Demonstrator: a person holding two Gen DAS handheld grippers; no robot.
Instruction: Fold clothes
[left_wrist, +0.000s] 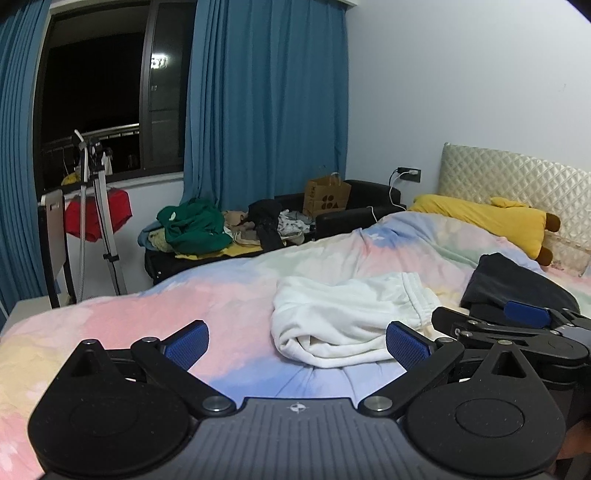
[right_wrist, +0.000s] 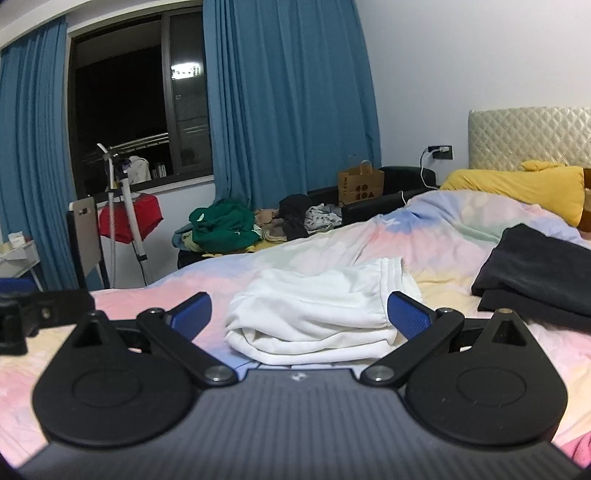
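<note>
A white garment (left_wrist: 343, 314) lies folded in a bundle on the pastel bedspread (left_wrist: 147, 314); it also shows in the right wrist view (right_wrist: 314, 314). A folded dark garment (left_wrist: 517, 288) lies to its right, also in the right wrist view (right_wrist: 539, 269). My left gripper (left_wrist: 297, 343) is open and empty, just short of the white garment. My right gripper (right_wrist: 299, 317) is open and empty, its blue pads on either side of the white garment's near edge. The right gripper's body shows in the left wrist view (left_wrist: 517, 325).
A heap of unfolded clothes (left_wrist: 207, 229) lies on a black sofa (left_wrist: 354, 214) beyond the bed, with a paper bag (left_wrist: 327, 195). A yellow plush pillow (left_wrist: 487, 218) lies by the headboard. A tripod (left_wrist: 96, 206) and chair (left_wrist: 55, 236) stand at the left.
</note>
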